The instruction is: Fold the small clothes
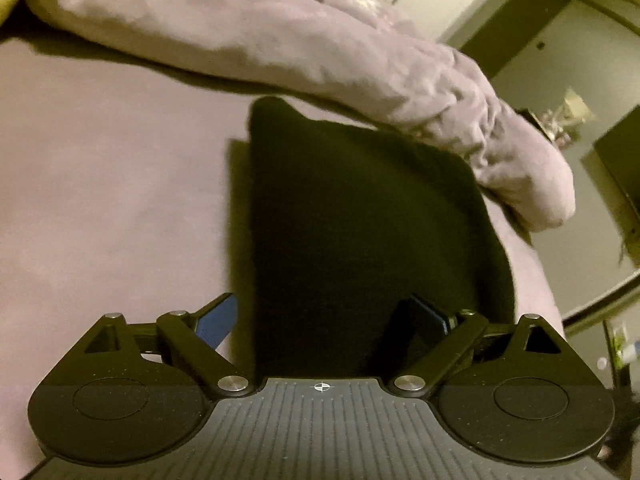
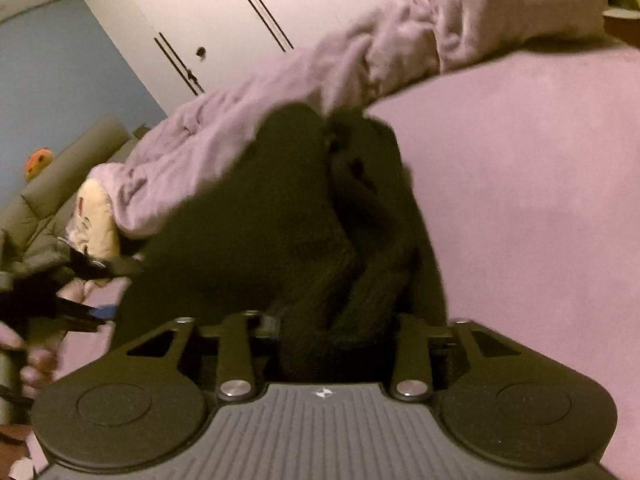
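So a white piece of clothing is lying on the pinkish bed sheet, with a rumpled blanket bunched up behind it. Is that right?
Not quite: the garment is black, not white. The left wrist view shows it plainly. The rest holds: it lies on the pinkish bed sheet, with the rumpled blanket bunched up behind it.

Both wrist cameras look steeply down, close over the bed sheet, sharing the black garment and rumpled duvet.
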